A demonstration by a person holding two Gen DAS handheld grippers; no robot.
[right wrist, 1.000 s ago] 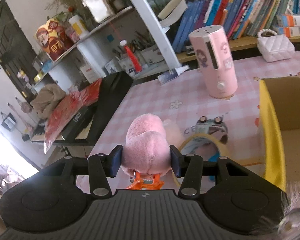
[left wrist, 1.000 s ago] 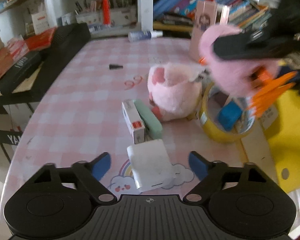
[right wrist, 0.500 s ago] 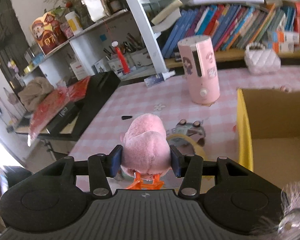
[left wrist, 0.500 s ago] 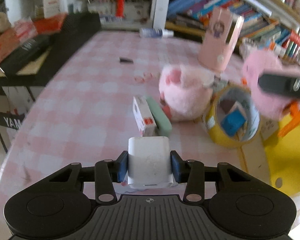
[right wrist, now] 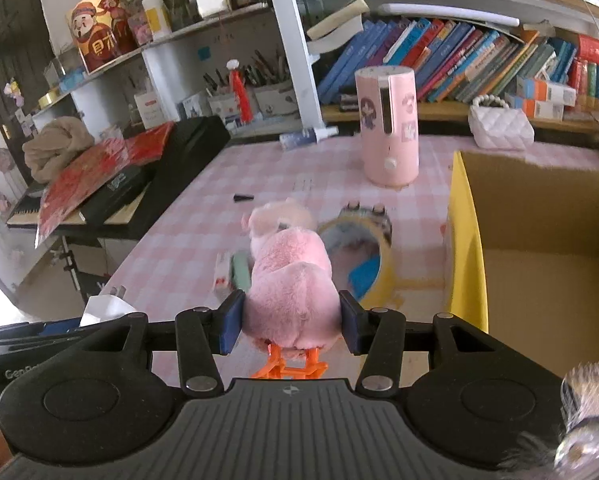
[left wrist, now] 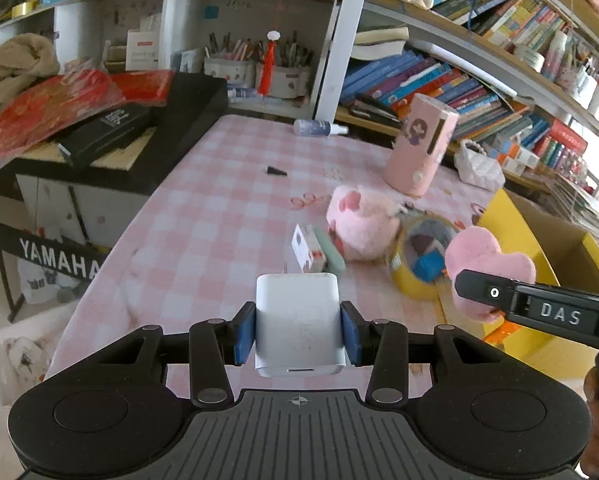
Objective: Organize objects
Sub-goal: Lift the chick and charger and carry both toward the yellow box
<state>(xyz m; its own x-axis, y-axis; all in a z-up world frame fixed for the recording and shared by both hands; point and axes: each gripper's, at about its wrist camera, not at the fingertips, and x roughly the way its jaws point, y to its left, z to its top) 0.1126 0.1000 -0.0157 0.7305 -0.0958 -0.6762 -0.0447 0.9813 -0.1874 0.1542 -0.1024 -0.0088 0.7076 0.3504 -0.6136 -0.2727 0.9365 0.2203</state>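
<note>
Left tool [left wrist: 299, 330] clamped on a white cube-shaped plastic wall charger [left wrist: 299, 320], carried clear above the pink-and-white checked counter [left wrist: 203, 232]; right tool [right wrist: 291, 326] clamped on a pink plush toy with orange plastic feet [right wrist: 289, 288], likewise aloft, with the open yellow-sided cardboard box [right wrist: 465, 248] at 3 o'clock of it. Probable hazards: the smooth charger is gripped on two flat faces only and could slip if tilted; the soft plush compresses and may work loose or catch its feet on the box wall; in the left wrist view the right tool sits at 3 o'clock, near the left, so both heading for the box could collide. A second pink plush [left wrist: 359, 228], a yellow tape roll [left wrist: 419, 268] and a small white-and-red carton [left wrist: 307, 248] remain on the counter. The charger's prongs are barely visible, the box floor is cut off, and the tape roll's contents are unclear.
</note>
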